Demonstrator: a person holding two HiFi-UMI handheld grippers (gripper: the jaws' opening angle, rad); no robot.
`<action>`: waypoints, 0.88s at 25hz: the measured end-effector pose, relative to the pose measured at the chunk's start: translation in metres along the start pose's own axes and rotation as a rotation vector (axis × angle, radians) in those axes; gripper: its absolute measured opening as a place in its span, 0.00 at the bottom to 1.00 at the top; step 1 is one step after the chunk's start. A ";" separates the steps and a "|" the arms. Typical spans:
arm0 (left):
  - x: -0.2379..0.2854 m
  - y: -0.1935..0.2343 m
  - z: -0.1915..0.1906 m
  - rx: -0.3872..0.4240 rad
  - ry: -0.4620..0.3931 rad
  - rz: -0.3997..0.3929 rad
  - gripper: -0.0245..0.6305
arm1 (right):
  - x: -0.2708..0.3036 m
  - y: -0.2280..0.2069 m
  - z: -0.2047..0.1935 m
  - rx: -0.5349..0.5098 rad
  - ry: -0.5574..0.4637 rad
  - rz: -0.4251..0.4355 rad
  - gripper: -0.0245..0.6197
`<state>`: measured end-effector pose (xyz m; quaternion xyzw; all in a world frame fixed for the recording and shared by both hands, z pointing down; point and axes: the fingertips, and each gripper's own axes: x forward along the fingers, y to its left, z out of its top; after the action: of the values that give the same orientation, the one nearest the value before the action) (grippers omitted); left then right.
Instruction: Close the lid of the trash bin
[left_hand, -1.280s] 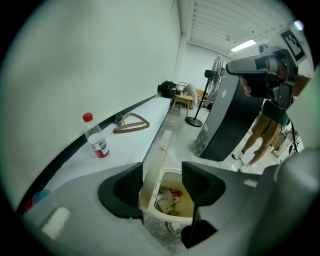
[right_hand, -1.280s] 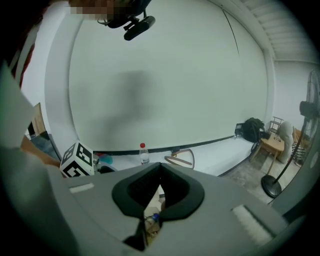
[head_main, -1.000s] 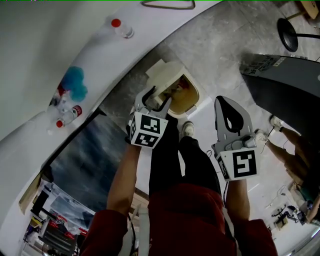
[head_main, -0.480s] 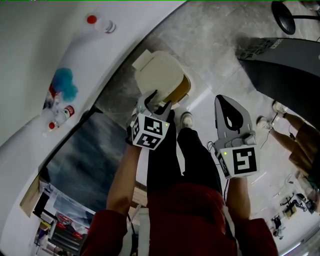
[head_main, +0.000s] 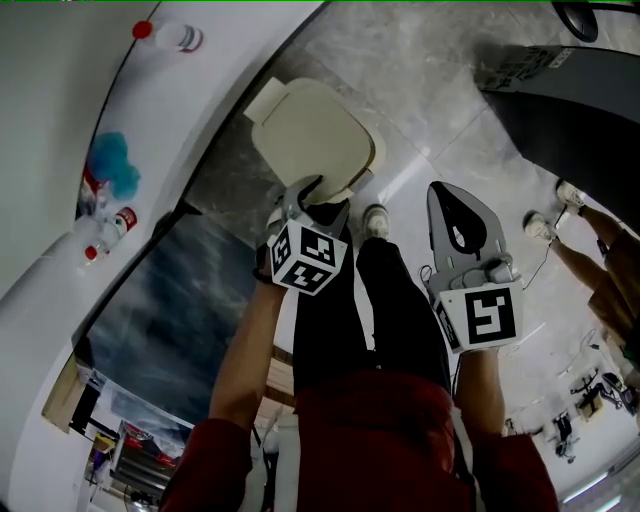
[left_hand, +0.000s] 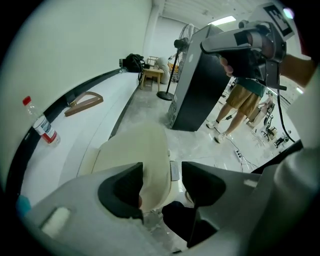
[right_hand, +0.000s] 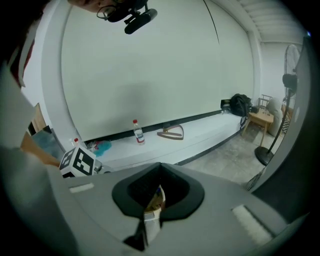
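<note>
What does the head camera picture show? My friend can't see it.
Seen from above, the left gripper, jaws apart, hovers at the near edge of a cream trash bin lid that lies down flat. The right gripper, jaws together, is held off to the side above the pale floor.

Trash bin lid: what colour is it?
The lid is plain cream, with no pattern. It shows best in the head view.
</note>
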<state>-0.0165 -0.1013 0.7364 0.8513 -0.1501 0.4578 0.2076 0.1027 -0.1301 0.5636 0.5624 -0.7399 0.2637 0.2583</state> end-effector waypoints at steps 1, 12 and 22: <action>0.005 -0.003 -0.002 0.006 0.006 -0.008 0.42 | 0.002 -0.001 -0.005 0.002 0.003 0.003 0.04; 0.053 -0.021 -0.031 0.043 0.063 -0.079 0.42 | 0.034 -0.002 -0.062 0.017 0.023 0.023 0.04; 0.087 -0.025 -0.052 0.043 0.120 -0.114 0.42 | 0.049 0.004 -0.107 0.059 0.068 0.045 0.04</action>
<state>0.0039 -0.0593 0.8295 0.8339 -0.0787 0.4986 0.2235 0.0964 -0.0906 0.6740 0.5437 -0.7350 0.3103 0.2605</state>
